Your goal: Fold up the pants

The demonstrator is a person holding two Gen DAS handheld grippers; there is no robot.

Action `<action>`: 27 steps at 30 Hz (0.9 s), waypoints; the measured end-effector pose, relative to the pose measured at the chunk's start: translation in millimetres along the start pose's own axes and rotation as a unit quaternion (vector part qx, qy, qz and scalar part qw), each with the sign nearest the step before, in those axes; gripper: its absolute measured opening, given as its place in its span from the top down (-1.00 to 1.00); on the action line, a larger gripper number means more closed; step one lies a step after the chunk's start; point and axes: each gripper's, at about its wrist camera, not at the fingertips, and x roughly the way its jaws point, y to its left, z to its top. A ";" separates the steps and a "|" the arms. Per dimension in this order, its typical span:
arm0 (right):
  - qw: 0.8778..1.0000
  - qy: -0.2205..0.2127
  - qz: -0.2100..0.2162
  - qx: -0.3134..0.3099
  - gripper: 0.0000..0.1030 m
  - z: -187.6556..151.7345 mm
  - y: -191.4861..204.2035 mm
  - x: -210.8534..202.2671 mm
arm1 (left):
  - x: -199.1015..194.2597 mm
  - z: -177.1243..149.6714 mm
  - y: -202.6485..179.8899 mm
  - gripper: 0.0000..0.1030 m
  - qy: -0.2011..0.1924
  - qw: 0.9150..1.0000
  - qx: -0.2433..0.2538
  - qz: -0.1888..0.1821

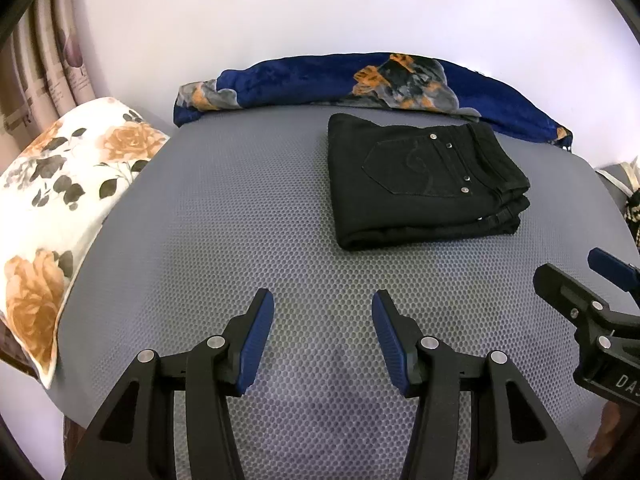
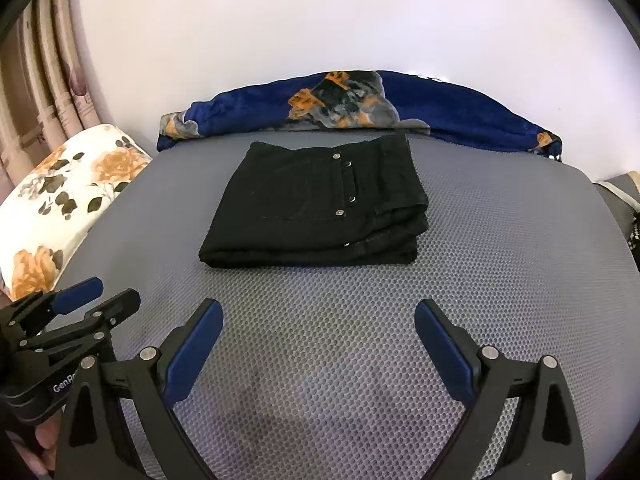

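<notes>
Now folded pants [image 2: 316, 208] flat, long axis crosswise, waistband right.

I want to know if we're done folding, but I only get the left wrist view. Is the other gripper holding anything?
Observer: No. In the right wrist view the right gripper is open, its fingers wide apart over bare grey mat.
Operator: Where are the pants from there?
Observer: The folded black pants lie straight ahead of it, farther up the mat, with nothing touching them.
Operator: Can you see my gripper too?
Observer: Yes. The left gripper shows side-on at the lower left, and a hand is holding it from below.
</notes>
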 end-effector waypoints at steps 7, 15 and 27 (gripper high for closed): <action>1.000 0.002 0.000 0.002 -0.86 -0.8 0.6 0.8 | 0.8 -0.4 -0.3 -0.02 0.000 1.000 0.001 0.006; 1.000 0.006 0.001 0.002 -0.86 -1.8 0.4 3.8 | 2.0 -0.3 -1.9 -0.02 0.000 1.000 0.003 0.009; 1.000 0.008 -0.004 0.001 -0.86 -0.5 -0.2 4.4 | 8.6 2.9 -3.4 -0.02 0.002 1.000 0.011 0.009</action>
